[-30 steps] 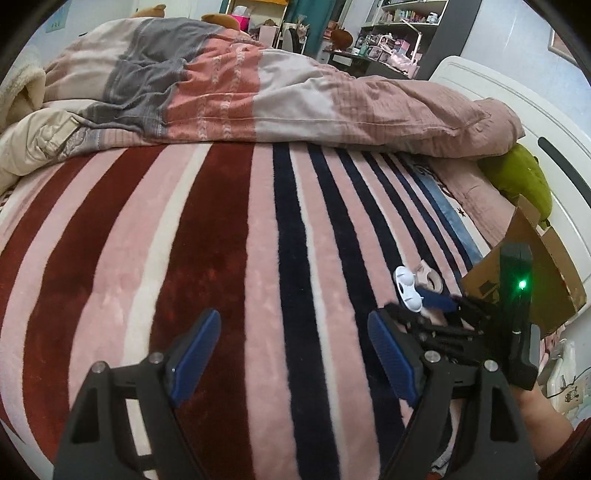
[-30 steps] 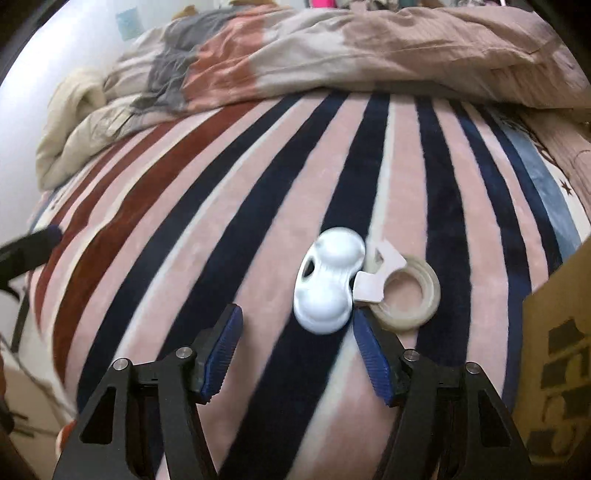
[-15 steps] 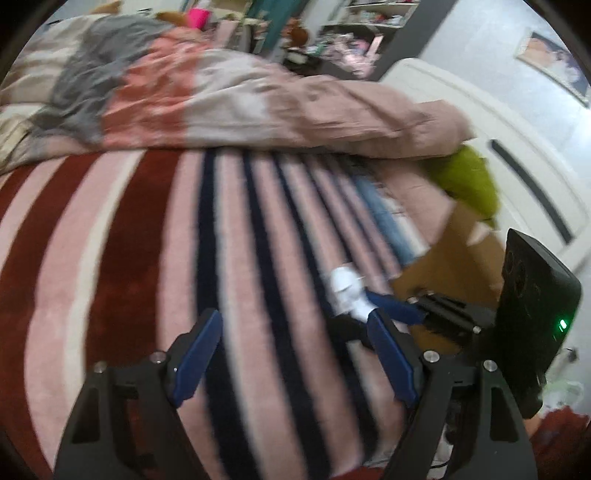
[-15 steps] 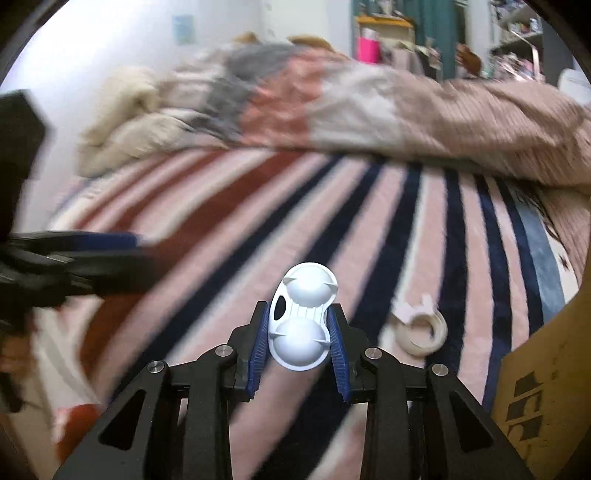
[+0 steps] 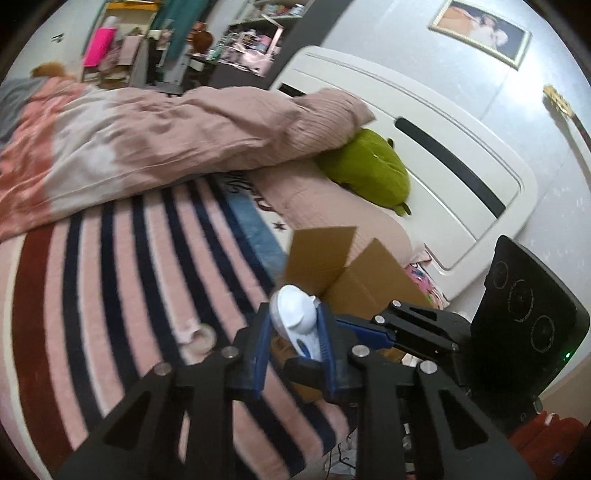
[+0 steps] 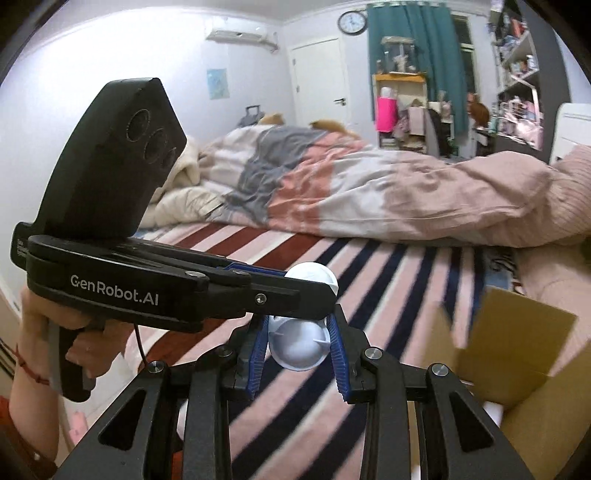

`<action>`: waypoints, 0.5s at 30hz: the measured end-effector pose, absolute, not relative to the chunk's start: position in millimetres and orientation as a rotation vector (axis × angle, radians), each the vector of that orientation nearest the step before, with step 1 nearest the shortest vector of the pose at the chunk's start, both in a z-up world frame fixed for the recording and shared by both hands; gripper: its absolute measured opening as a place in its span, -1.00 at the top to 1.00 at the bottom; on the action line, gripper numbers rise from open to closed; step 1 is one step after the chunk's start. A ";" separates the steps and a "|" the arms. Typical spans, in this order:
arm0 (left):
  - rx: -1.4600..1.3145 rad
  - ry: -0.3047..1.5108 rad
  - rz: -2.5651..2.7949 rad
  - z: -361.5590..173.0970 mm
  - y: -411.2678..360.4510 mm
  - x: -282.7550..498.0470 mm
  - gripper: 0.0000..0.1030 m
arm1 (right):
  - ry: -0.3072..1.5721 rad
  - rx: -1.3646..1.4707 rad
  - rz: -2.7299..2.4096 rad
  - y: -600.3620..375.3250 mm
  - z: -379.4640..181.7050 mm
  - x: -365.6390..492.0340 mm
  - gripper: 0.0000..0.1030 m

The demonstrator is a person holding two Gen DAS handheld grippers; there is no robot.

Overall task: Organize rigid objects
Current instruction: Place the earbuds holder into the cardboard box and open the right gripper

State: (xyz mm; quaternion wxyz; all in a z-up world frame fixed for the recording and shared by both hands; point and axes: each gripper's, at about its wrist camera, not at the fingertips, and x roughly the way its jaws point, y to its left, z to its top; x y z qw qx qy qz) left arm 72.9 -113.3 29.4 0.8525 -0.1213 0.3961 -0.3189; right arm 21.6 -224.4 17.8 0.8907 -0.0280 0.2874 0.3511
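- White plastic case (image 6: 299, 347): lifted above the striped bed (image 6: 399, 280), gripped by both grippers.
- Right gripper (image 6: 300, 350): fingers narrow, clamping the case.
- Left gripper (image 5: 293, 332): fingers have just closed on the case's other end.
- Step: carrying; next, likely into the cardboard box (image 5: 354, 273).
- Left view alone shows the tape ring (image 5: 201, 338) on the bed.

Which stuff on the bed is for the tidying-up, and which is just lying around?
For the tidying:
- white plastic double-dome case, pinched by both the right gripper and the left gripper
- beige tape ring on the striped blanket
- open brown cardboard box

Just lying about:
- green plush toy
- crumpled pink and grey duvet
- framed picture
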 end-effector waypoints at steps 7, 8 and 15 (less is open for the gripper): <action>-0.181 0.908 -0.750 28.6 -190.0 97.9 0.58 | 0.638 -0.033 0.615 -290.7 17.0 30.7 0.48; -0.170 0.927 -0.757 25.9 -199.3 102.0 0.58 | 0.658 -0.039 0.596 -298.0 15.1 32.9 0.48; -0.074 1.058 -0.759 3.2 -247.1 123.1 0.58 | 0.826 -0.080 0.518 -328.4 -7.9 54.1 0.48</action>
